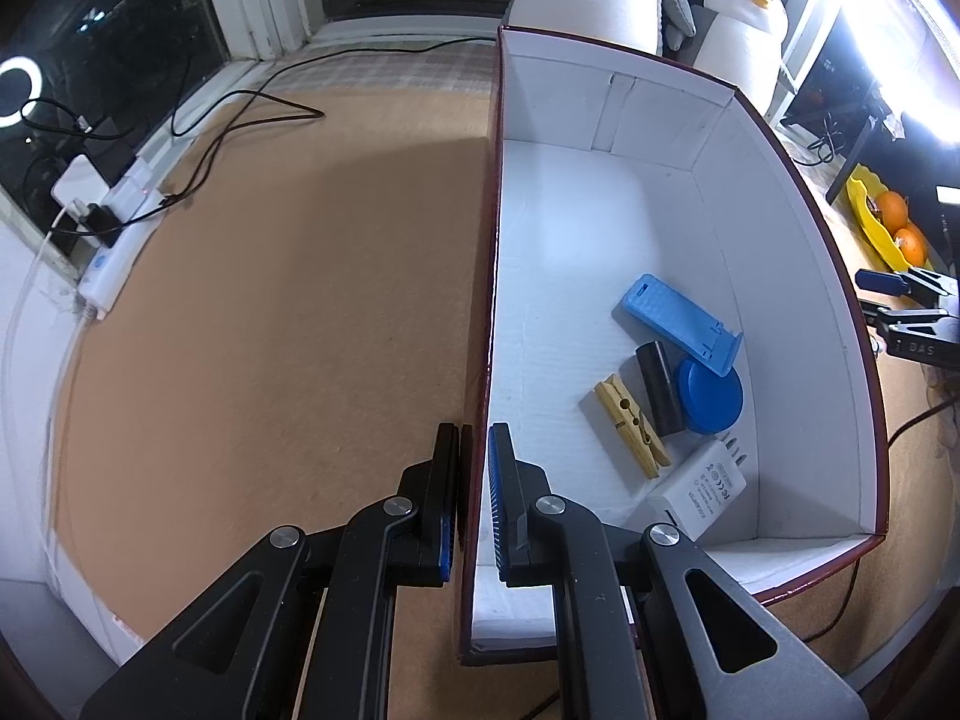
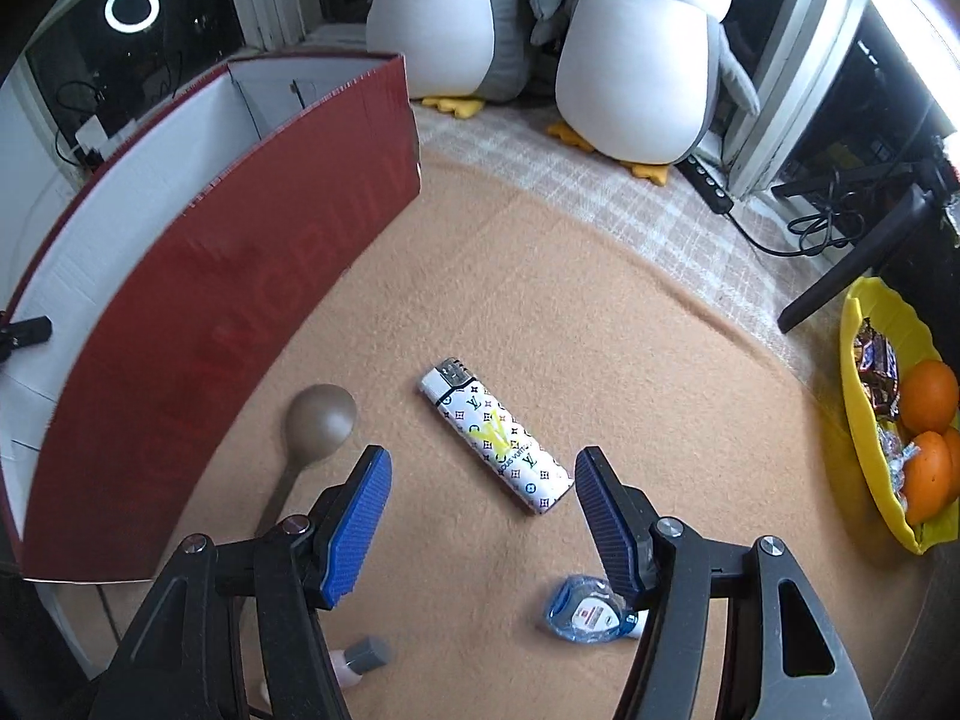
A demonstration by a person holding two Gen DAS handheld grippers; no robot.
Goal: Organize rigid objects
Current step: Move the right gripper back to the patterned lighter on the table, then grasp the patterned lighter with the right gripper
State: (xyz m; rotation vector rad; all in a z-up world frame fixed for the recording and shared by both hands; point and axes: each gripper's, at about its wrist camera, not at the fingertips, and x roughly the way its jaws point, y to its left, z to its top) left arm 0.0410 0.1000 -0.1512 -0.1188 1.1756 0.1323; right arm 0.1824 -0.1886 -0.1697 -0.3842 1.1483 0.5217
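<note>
Two grippers were at work around the red box (image 2: 240,300), which serves as the landmark. At the box's left wall, the left gripper (image 1: 477,480) was pressed together on the thin cardboard edge, one finger outside and one inside, so the box was steadied. Inside the box, toward its right wall, a blue stand (image 1: 678,321), a black cylinder (image 1: 660,387), a blue round lid (image 1: 711,396), a wooden clothespin (image 1: 630,426) and a white adapter (image 1: 702,492) had been gathered. To the right of the box, on the tan cloth (image 2: 600,300), a brown spoon (image 2: 318,420) lay nearest the wall, and a patterned lighter (image 2: 495,441) lay farther right (diagonally). The right gripper (image 2: 480,516) was held spread and empty above the lighter's near end. The lighter was judged light, rigid and smooth-sided, so slipping seemed possible; it would best be taken across its narrow width at mid-body. A small clear-blue case (image 2: 585,609) lay nearer the camera.
</note>
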